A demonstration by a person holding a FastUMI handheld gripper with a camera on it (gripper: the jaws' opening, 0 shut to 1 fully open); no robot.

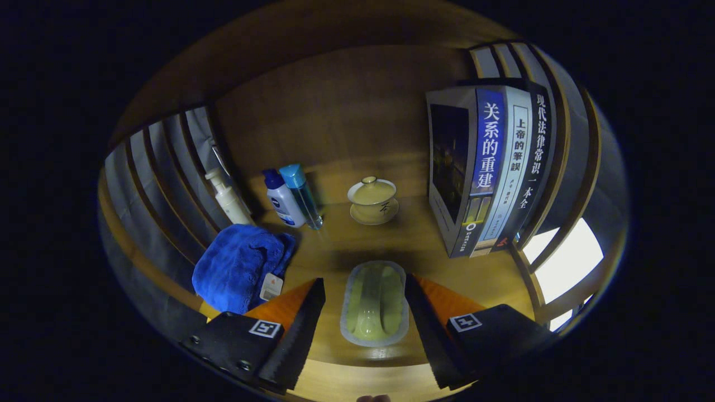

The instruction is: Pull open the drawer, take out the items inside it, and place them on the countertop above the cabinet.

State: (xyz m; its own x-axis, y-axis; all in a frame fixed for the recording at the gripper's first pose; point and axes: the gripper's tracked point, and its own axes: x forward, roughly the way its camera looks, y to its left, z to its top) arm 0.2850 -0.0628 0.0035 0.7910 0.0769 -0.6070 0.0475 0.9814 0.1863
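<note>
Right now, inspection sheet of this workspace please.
Surface: wooden countertop, lit from above, wooden back panel behind.
Job's things: pale green dish lying on the countertop between the fingers, neither finger touching it.
Clutter: blue towel, pump bottle, two blue-capped bottles, lidded cup on a saucer, upright books.
Tongs: tongs open, fingers either side of the dish.
Cables: nothing seen.
Surroundings: slatted wooden sides left and right; bright opening beyond the right slats.

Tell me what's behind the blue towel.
Behind the blue towel stand three bottles; it covers their lower parts. The open tongs straddle a soap dish.
</note>
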